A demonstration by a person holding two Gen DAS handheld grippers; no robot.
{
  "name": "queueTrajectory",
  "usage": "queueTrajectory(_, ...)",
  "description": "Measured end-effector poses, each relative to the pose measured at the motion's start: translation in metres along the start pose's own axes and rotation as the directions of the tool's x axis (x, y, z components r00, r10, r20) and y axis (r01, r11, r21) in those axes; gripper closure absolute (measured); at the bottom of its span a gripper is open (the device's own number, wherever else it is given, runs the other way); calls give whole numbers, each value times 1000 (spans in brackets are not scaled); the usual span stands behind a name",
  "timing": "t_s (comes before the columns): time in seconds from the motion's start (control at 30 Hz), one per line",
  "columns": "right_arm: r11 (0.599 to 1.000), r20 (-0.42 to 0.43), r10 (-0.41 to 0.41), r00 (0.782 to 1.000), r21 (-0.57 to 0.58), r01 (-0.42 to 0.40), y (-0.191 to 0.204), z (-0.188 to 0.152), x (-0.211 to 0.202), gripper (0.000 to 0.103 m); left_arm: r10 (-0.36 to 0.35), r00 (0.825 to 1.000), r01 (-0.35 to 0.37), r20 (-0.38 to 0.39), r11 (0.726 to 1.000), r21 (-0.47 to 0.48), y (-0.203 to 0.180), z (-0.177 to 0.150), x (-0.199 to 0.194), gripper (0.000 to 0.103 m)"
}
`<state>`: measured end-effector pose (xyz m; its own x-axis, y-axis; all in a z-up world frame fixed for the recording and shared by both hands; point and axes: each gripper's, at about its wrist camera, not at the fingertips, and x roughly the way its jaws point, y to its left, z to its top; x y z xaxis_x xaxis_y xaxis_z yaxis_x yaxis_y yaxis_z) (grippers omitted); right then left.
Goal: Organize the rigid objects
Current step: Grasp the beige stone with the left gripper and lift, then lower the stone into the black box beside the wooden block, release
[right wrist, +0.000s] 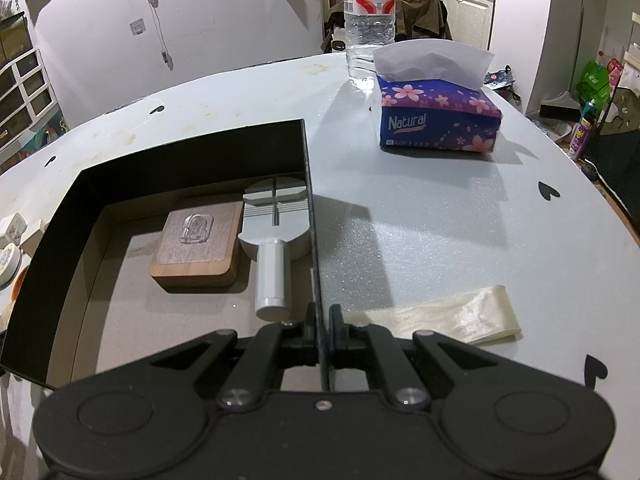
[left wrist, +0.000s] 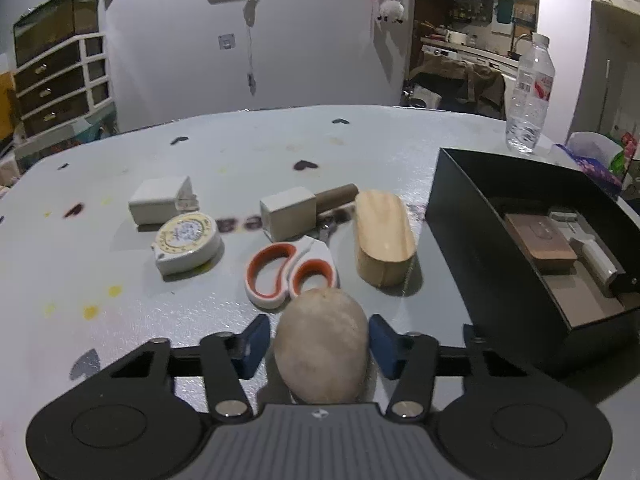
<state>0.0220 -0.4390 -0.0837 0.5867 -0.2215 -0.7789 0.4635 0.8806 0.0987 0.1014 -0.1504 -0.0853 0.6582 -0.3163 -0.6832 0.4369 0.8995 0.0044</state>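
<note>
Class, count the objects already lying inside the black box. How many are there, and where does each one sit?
2. A wooden block lies on the box floor; a grey tool lies beside it, against the right wall. The near-left corner is hidden, so more may be there.

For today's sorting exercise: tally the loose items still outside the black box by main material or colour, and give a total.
Stone-coloured: 1, the stone
Wooden: 1, the wooden block
White or cream: 4, the scissors, tape measure, charger, mallet
Total: 6
</note>
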Motion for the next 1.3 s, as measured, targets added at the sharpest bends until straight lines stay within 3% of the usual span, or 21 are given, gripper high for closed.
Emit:
queueTrajectory(0.2,1000,0,2,1000,2,-2,0,0,0,99,0,1000,0,-8,999,-51,6,1,-4,53)
queueTrajectory(0.33,1000,1,4,1000,4,-4,-1,0,0,98,-47,998,49,28,995,-86,12,14,-22,53)
queueTrajectory(0.5,1000,2,6,1000,5,-6,-1,0,0,98,-127,989,132,81,989,-64,0,38,-36,53)
queueTrajectory(0.73,1000,3,11,1000,11,-11,-2,0,1,98,-231,964,220,133,971,89,-55,74,-39,53)
queueTrajectory(0.93,1000,2,14,1000,8,-14,-2,0,1,98,-262,961,239,87,947,215,-98,93,-7,53)
queueTrajectory(1.1,1000,3,14,1000,7,-14,-2,0,1,98,-286,958,268,1,899,347,-118,91,29,53)
queueTrajectory(1.3,1000,5,16,1000,13,-16,-2,0,1,98,-254,964,261,-81,837,481,-128,82,56,53)
